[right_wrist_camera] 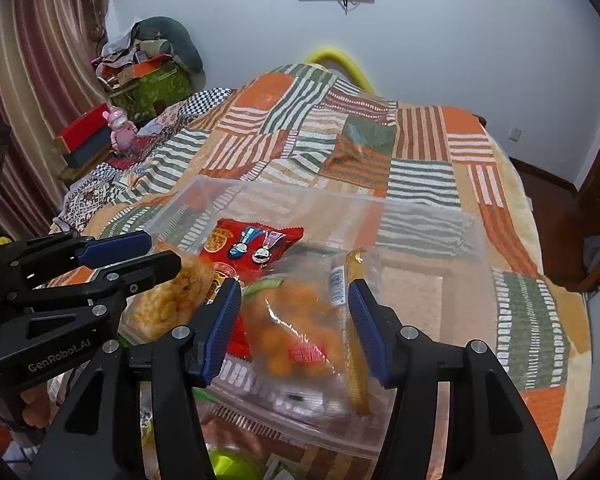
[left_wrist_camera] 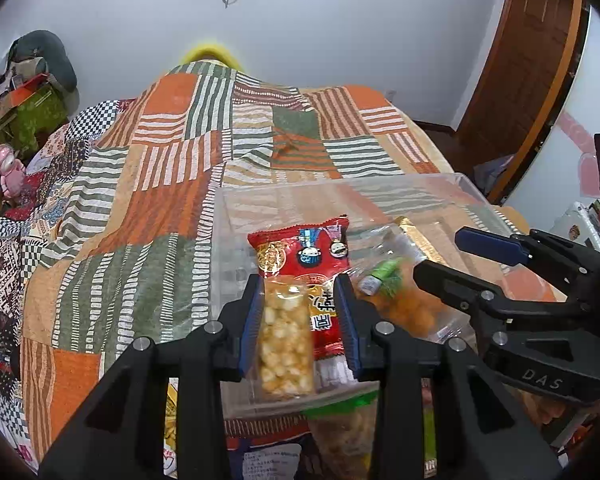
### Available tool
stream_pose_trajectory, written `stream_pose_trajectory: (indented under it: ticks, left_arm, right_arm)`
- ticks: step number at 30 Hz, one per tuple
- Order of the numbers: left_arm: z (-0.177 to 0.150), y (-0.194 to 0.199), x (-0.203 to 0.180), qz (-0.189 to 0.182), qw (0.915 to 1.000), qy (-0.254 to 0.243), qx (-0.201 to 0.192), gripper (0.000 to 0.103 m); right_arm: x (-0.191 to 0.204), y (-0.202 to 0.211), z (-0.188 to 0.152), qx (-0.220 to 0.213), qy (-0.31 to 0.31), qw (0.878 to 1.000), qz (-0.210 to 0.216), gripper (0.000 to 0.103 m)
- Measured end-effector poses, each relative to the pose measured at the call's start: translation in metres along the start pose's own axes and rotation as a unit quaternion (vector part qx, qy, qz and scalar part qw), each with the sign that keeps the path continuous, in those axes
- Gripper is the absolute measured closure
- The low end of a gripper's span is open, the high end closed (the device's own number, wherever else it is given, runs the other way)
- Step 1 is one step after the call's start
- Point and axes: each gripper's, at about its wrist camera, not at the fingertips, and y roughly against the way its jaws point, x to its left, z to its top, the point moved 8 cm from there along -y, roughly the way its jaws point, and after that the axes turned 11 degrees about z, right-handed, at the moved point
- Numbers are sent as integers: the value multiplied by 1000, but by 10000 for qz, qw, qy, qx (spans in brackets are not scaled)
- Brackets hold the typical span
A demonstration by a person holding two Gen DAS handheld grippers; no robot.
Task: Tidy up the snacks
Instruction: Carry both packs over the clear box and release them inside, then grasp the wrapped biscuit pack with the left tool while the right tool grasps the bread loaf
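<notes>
My left gripper (left_wrist_camera: 300,284) is shut on a red snack packet (left_wrist_camera: 300,252) with a clear window of puffed corn, held over the near left part of a clear plastic box (left_wrist_camera: 340,186). From the right wrist view the left gripper (right_wrist_camera: 164,250) and the red packet (right_wrist_camera: 252,240) sit at the left of the box (right_wrist_camera: 280,190). A clear bag of orange balls (right_wrist_camera: 292,328) with a gold edge lies blurred between the pads of my right gripper (right_wrist_camera: 294,328), resting inside the box. In the left wrist view the right gripper (left_wrist_camera: 436,254) reaches in over that bag (left_wrist_camera: 412,312).
The box stands on a bed with an orange, green and white patchwork cover (left_wrist_camera: 160,184). More snack bags (left_wrist_camera: 344,432) lie in front of the box, under the grippers. A pink toy (right_wrist_camera: 120,126) and stacked boxes (right_wrist_camera: 152,80) sit at the far left; a wooden door (left_wrist_camera: 520,60) is on the right.
</notes>
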Motion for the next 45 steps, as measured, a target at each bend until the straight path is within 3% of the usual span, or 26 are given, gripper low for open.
stream_pose_trajectory:
  ticks: [11, 19, 24, 30, 34, 39, 45]
  left_arm:
    - [-6, 64, 11, 87, 9988, -214, -422, 66]
    - [-38, 107, 37, 282, 9983, -171, -472, 59]
    - [-70, 125, 57, 500, 9980, -200, -345, 50]
    - [-113, 127, 75, 613, 9980, -137, -25, 43]
    - [-144, 117, 78, 644, 9974, -212, 225, 42]
    - [-174, 98, 81, 435, 9974, -2, 578, 41]
    - [-195, 78, 86, 420, 9958, 82, 811, 41]
  right_arm:
    - [16, 48, 0, -356, 97, 9992, 156, 48]
    - [34, 93, -19, -550, 208, 9981, 185, 43]
    - [42, 107, -40, -552, 229, 9982, 93, 38]
    - [51, 100, -76, -368, 118, 9992, -39, 24]
    - [54, 90, -97, -119, 4, 9999, -85, 23]
    - [57, 74, -115, 85, -211, 9996, -143, 13]
    - [72, 53, -130, 452, -133, 9989, -76, 12]
